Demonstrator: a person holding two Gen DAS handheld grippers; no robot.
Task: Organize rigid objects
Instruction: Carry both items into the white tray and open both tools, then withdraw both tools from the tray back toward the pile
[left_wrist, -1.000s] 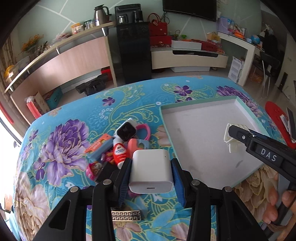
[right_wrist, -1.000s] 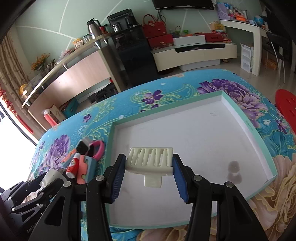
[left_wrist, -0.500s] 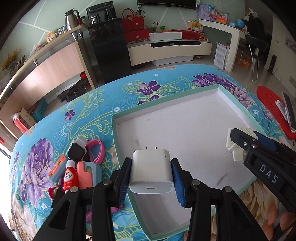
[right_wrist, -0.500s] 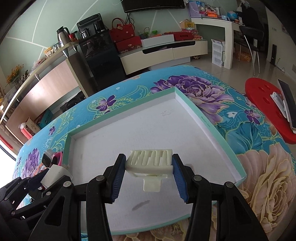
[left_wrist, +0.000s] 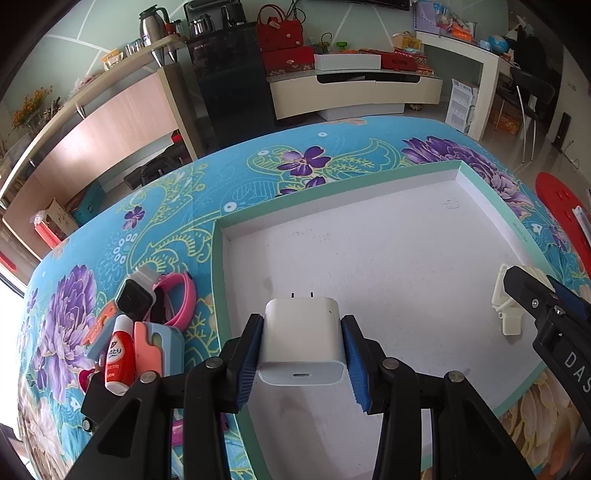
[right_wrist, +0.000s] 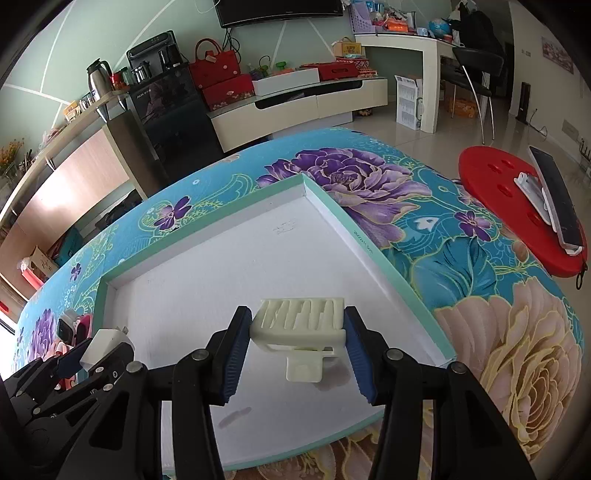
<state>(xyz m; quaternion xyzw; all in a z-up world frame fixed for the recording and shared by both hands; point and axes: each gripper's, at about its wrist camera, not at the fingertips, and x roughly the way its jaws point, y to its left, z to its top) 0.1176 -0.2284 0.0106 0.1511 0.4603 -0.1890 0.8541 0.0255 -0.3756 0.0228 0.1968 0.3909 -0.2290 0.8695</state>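
Note:
My left gripper is shut on a white charger plug and holds it over the near left part of a white tray with a green rim. My right gripper is shut on a cream slotted plastic holder over the same tray's near right part. The holder and the right gripper show at the right edge of the left wrist view. The charger and the left gripper show at the lower left of the right wrist view.
Left of the tray on the floral tablecloth lies a pile: a smartwatch with pink strap, a small red-and-white bottle, a pink and blue item. A red stool with a phone stands right of the table.
Both grippers have moved right and forward over the tray with their objects still held. The left gripper has left the pile and now hangs over the tray's inside.

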